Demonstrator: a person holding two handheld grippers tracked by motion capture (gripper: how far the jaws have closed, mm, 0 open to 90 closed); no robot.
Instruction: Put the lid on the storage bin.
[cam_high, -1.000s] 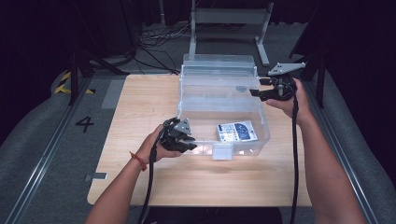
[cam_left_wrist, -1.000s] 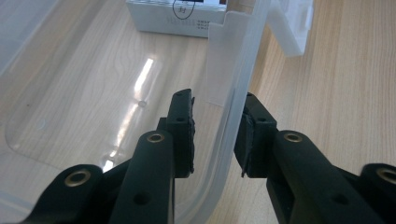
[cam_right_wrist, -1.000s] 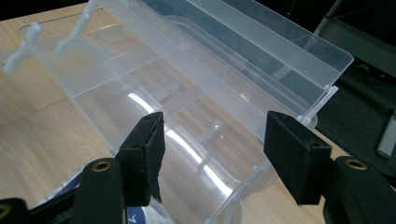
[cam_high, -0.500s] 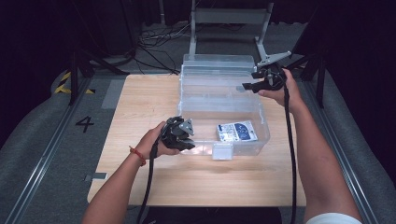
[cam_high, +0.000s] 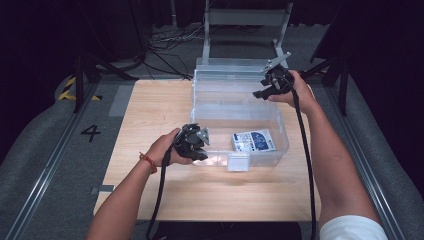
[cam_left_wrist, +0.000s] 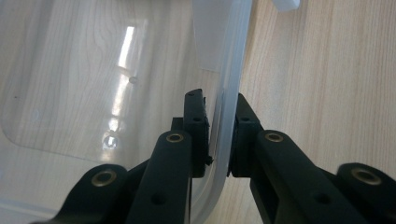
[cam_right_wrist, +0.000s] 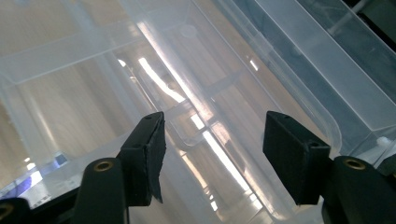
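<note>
The clear plastic bin (cam_high: 235, 107) stands open on top; inside, a blue-printed packet (cam_high: 254, 140) takes the near right corner.

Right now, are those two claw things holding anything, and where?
The left gripper has just closed on the clear plastic bin, clamping the rim of its near left corner. The right gripper is open above the bin's far right edge, holding nothing.

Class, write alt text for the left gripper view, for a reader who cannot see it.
The left gripper is clamped on the rim of a clear plastic bin, one black jaw inside the wall and one outside. Light wooden table lies beside and beneath the see-through bin.
</note>
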